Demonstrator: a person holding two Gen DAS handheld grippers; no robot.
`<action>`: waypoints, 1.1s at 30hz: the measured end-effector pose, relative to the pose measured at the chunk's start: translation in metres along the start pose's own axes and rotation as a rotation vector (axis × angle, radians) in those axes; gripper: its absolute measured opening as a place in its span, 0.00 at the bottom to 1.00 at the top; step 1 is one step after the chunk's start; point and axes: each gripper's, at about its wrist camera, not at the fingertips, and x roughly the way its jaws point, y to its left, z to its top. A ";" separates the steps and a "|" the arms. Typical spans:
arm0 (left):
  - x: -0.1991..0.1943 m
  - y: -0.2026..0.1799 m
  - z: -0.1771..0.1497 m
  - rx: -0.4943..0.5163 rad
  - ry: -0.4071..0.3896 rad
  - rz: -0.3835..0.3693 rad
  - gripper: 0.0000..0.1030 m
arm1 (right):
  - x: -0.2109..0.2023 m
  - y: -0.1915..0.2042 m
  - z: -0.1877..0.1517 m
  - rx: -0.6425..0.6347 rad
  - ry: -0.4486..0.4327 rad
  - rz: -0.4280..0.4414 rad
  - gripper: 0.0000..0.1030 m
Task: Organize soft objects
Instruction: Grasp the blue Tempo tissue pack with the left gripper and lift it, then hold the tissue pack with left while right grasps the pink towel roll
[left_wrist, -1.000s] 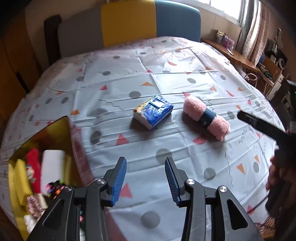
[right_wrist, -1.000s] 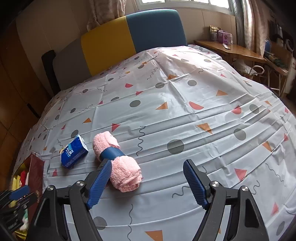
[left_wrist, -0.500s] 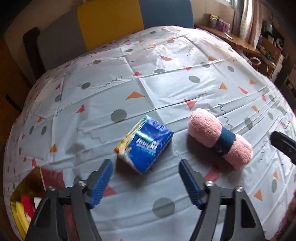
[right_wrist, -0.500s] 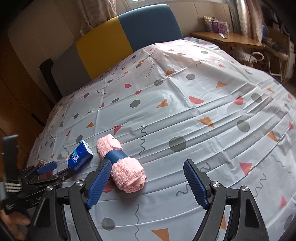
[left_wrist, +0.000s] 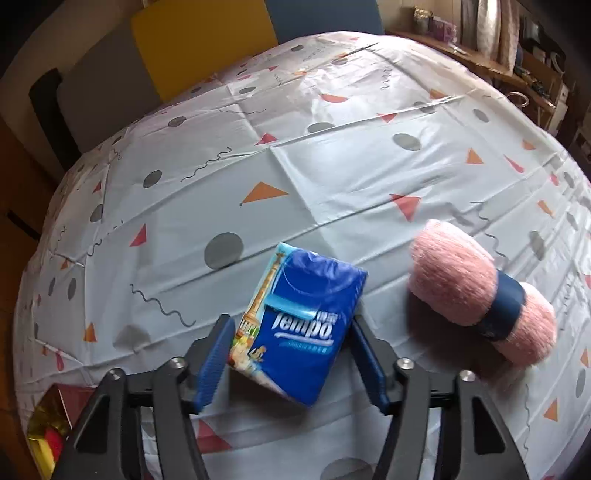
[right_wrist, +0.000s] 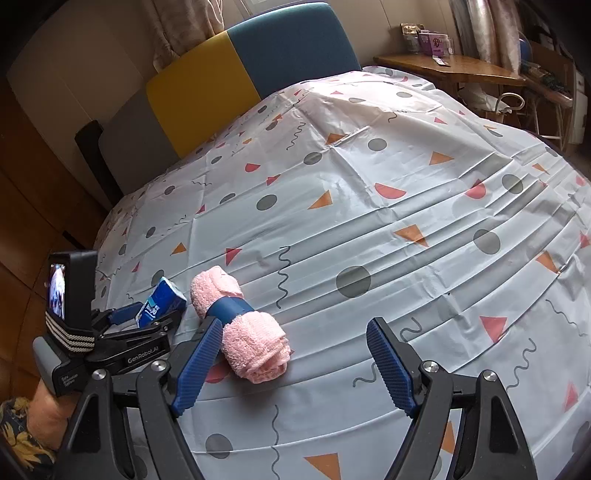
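Note:
A blue Tempo tissue pack lies on the patterned tablecloth. My left gripper is open with the pack's near end between its blue fingers, small gaps on both sides. It also shows in the right wrist view, around the pack. A rolled pink towel with a blue band lies to the right of the pack. My right gripper is open and empty, with the towel just past its left finger.
A box with gold lining holding colourful soft things sits at the table's near left edge. A yellow, blue and grey chair back stands behind the table. A wooden shelf with clutter is at the far right.
My left gripper has moved forward and down, from hovering near the box to straddling the tissue pack, and has opened wider. My right gripper has barely moved.

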 end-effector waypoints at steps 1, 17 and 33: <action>-0.003 -0.001 -0.003 -0.005 -0.001 -0.014 0.59 | 0.000 0.000 0.000 -0.002 0.000 0.001 0.79; -0.096 -0.061 -0.122 -0.058 -0.030 -0.071 0.58 | -0.004 -0.014 0.001 0.041 -0.001 -0.005 0.79; -0.081 -0.057 -0.161 -0.047 -0.050 -0.129 0.68 | 0.008 0.015 -0.011 -0.117 0.051 0.016 0.80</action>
